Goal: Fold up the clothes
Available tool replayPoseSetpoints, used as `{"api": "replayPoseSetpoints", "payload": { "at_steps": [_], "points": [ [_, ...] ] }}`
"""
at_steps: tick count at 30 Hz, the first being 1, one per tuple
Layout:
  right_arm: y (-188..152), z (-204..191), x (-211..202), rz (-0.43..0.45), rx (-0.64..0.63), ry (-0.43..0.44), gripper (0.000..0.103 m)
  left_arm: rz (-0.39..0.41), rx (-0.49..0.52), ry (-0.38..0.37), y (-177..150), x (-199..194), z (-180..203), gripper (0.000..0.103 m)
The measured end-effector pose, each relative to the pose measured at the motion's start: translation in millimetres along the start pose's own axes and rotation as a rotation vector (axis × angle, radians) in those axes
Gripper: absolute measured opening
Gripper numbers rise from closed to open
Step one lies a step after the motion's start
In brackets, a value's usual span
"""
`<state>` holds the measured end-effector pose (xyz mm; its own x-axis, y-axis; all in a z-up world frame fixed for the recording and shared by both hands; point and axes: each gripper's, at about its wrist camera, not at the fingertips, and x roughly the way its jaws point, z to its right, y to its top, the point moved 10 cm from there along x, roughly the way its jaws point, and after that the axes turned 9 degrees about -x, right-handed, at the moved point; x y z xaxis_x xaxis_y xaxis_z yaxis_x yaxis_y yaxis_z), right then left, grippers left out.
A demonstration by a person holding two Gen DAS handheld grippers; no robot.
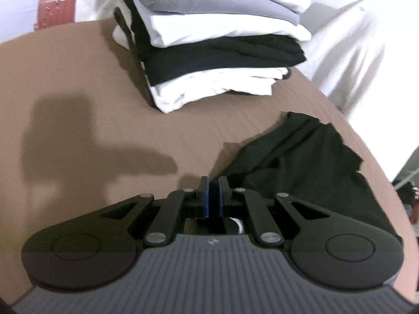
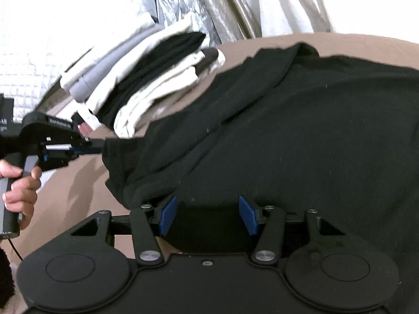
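A black garment (image 2: 301, 130) lies spread and rumpled over the brown surface (image 2: 78, 196). My left gripper (image 1: 214, 192) is shut, its blue pads pinching the garment's left edge; the black garment (image 1: 301, 170) trails off to its right. In the right wrist view the left gripper (image 2: 100, 147) holds that edge slightly lifted, with a person's hand (image 2: 21, 183) on its handle. My right gripper (image 2: 208, 216) stands open over the near edge of the garment. Black cloth lies between its blue pads (image 2: 167, 217), and they do not press on it.
A stack of folded white, grey and black clothes (image 1: 222, 52) sits at the back of the brown surface (image 1: 91, 91); in the right wrist view the stack (image 2: 146, 83) is just left of the garment. White bedding (image 2: 52, 26) lies beyond. A pink object (image 1: 52, 7) stands far left.
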<state>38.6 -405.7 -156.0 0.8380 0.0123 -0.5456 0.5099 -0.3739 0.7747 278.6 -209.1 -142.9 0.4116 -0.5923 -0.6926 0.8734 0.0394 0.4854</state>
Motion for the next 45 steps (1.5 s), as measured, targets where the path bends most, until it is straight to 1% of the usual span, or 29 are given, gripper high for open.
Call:
{"api": "replayPoseSetpoints", "payload": {
  "at_steps": [2, 5, 9, 14, 18, 22, 25, 28, 29, 30, 32, 34, 35, 37, 38, 39, 41, 42, 43, 44, 45],
  "points": [
    [5, 1, -4, 0.029, -0.009, 0.003, 0.058, -0.044, -0.009, -0.042, -7, 6, 6, 0.007],
    [7, 3, -4, 0.039, -0.003, -0.001, 0.058, -0.069, 0.039, -0.044, -17, 15, 18, 0.007],
    [4, 9, -2, 0.031, 0.016, -0.009, 0.058, -0.062, 0.093, -0.076, -26, 15, 34, 0.007],
    [5, 9, -2, 0.042, 0.026, -0.001, 0.058, -0.073, 0.171, -0.079, -40, 20, 50, 0.008],
    [7, 1, -1, 0.063, -0.003, 0.023, 0.058, -0.064, 0.220, -0.077, -45, 24, 56, 0.008],
    [15, -17, 6, 0.084, -0.066, 0.068, 0.058, -0.057, 0.233, -0.063, -44, 29, 53, 0.008],
    [21, -36, 15, 0.088, -0.131, 0.097, 0.058, -0.083, 0.218, -0.080, -41, 35, 48, 0.008],
    [24, -50, 26, 0.073, -0.173, 0.113, 0.058, -0.093, 0.187, -0.089, -35, 41, 42, 0.008],
    [25, -54, 29, 0.068, -0.180, 0.116, 0.058, -0.093, 0.178, -0.093, -33, 43, 41, 0.010],
    [25, -56, 34, 0.062, -0.180, 0.116, 0.058, -0.093, 0.169, -0.097, -30, 44, 39, 0.016],
    [28, -59, 44, 0.049, -0.186, 0.104, 0.058, -0.092, 0.150, -0.105, -26, 46, 36, 0.022],
    [32, -58, 54, 0.041, -0.188, 0.070, 0.058, -0.092, 0.130, -0.115, -22, 46, 34, 0.022],
    [35, -59, 56, 0.048, -0.176, 0.076, 0.058, -0.090, 0.123, -0.121, -21, 46, 33, 0.022],
    [38, -63, 60, 0.061, -0.151, 0.103, 0.058, -0.087, 0.119, -0.125, -19, 45, 32, 0.035],
    [37, -68, 64, 0.059, -0.150, 0.118, 0.058, -0.092, 0.131, -0.120, -20, 47, 32, 0.049],
    [36, -72, 69, 0.048, -0.165, 0.119, 0.058, -0.098, 0.144, -0.114, -21, 49, 33, 0.053],
    [29, -81, 80, 0.022, -0.206, 0.111, 0.058, -0.114, 0.155, -0.108, -23, 54, 33, 0.053],
    [28, -85, 84, 0.021, -0.212, 0.117, 0.058, -0.127, 0.147, -0.118, -25, 55, 33, 0.053],
    [29, -89, 87, 0.029, -0.215, 0.122, 0.058, -0.135, 0.139, -0.132, -26, 57, 34, 0.052],
    [29, -92, 91, 0.037, -0.218, 0.127, 0.058, -0.143, 0.131, -0.146, -27, 59, 35, 0.047],
    [30, -95, 94, 0.046, -0.222, 0.125, 0.045, -0.160, 0.113, -0.158, -28, 62, 34, 0.025]
  ]
}}
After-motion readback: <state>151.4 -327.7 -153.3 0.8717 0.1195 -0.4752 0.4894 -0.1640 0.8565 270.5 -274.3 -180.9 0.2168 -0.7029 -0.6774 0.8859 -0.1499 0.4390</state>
